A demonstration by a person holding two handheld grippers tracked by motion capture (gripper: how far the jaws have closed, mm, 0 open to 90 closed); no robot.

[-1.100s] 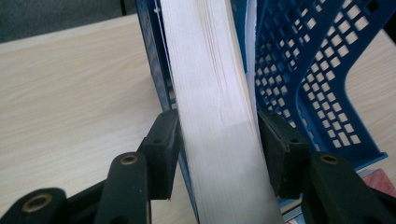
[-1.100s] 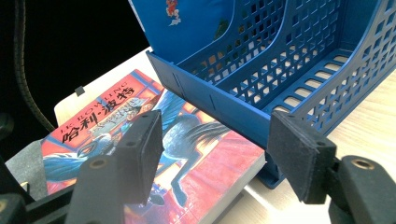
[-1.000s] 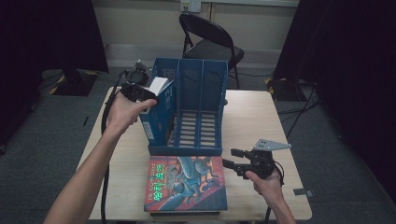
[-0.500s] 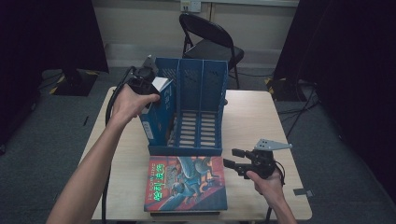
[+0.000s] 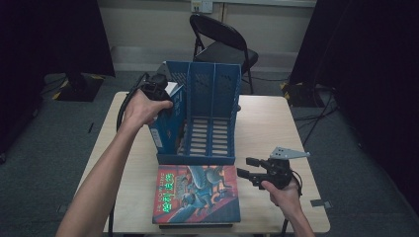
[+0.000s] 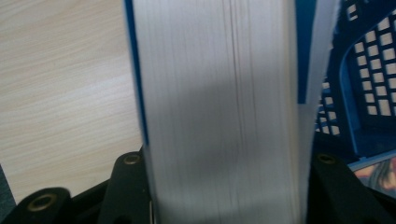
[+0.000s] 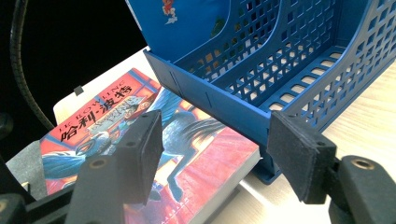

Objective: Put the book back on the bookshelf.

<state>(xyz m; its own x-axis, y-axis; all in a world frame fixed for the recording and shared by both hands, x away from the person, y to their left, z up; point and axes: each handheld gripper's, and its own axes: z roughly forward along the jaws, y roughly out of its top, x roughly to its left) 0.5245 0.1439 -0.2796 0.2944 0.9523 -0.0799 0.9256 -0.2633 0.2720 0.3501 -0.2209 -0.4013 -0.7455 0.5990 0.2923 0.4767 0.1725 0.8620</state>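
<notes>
At the rack's left slot, the left gripper (image 5: 157, 94) clamps a blue-covered book (image 6: 219, 107), now sunk lower into the blue file rack (image 5: 212, 123).
Its jaws have just eased wider around the book; the right gripper (image 7: 212, 149) waits open by the red-covered book (image 5: 197, 193).

Blue book (image 6: 219, 112) cut off top and bottom, left claw (image 5: 157, 91) mostly hand-covered

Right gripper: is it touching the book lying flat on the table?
Apart. The high view shows the right gripper off the flat book's right edge, bare table between; in the right gripper view the jaws stand open, nothing between them.
</notes>
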